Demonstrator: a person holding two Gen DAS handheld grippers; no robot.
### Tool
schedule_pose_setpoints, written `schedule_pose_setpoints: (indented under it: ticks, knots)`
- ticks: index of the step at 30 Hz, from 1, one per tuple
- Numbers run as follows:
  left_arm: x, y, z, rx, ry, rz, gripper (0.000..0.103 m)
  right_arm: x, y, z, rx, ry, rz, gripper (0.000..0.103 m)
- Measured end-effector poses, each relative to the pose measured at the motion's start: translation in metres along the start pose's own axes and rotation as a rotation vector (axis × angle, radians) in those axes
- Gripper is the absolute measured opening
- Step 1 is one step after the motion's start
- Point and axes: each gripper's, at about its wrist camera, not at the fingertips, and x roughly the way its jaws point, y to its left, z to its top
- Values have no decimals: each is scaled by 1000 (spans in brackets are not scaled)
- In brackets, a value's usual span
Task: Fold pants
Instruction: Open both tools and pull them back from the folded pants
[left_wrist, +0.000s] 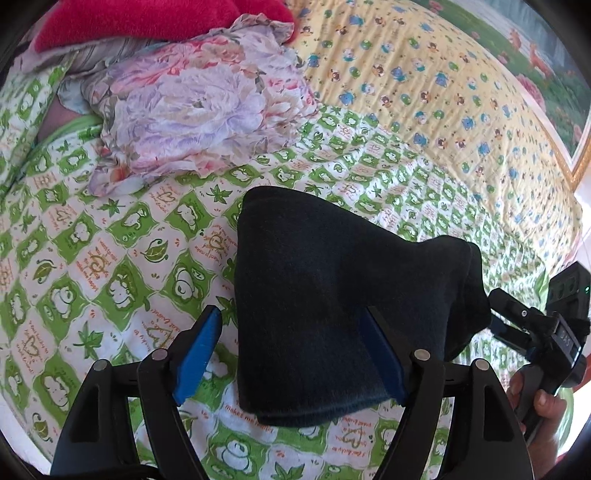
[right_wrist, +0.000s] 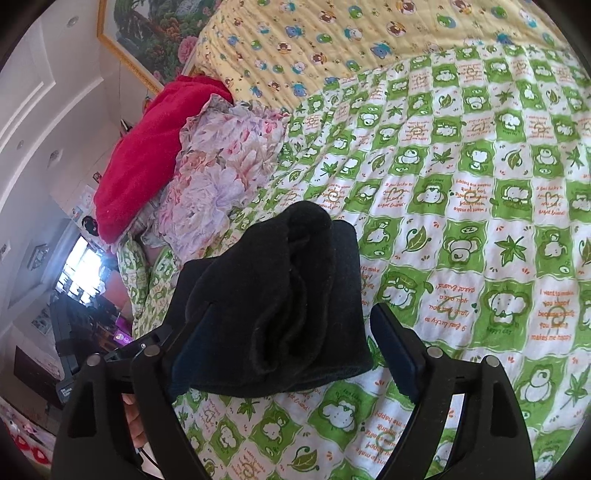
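Observation:
The dark folded pants (left_wrist: 332, 295) lie as a compact bundle on the green-and-white patterned bedspread (left_wrist: 110, 258). My left gripper (left_wrist: 291, 350) is open, its blue-padded fingers (left_wrist: 199, 350) straddling the near end of the bundle; the cloth drapes over the right finger. In the right wrist view the pants (right_wrist: 288, 302) show rolled layers. My right gripper (right_wrist: 284, 354) is open around them, the cloth covering the left finger, the right finger (right_wrist: 399, 358) standing apart. The right gripper also shows in the left wrist view (left_wrist: 535, 332) at the bundle's right end.
A floral cloth (left_wrist: 192, 110) and a red blanket (left_wrist: 147, 18) are heaped at the far left of the bed. A yellow animal-print quilt (left_wrist: 424, 74) covers the far side. A framed picture (right_wrist: 147, 33) hangs on the wall beyond.

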Motion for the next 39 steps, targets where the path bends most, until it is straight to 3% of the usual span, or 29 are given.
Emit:
schedule_pose_setpoints:
  ticks: [16, 24, 28, 39]
  knots:
    - [-26, -15, -15, 120, -30, 51, 80, -27, 51, -21, -241, -30, -34, 90]
    - [-37, -29, -33, 238, -50, 94, 82, -37, 68, -41, -356, -53, -57, 100]
    - [-39, -34, -44, 293, -57, 141, 83, -39, 73, -50, -392, -42, -62, 101]
    - [-39, -35, -62, 329, -42, 146, 86, -40, 78, -69, -451, -47, -84, 102]
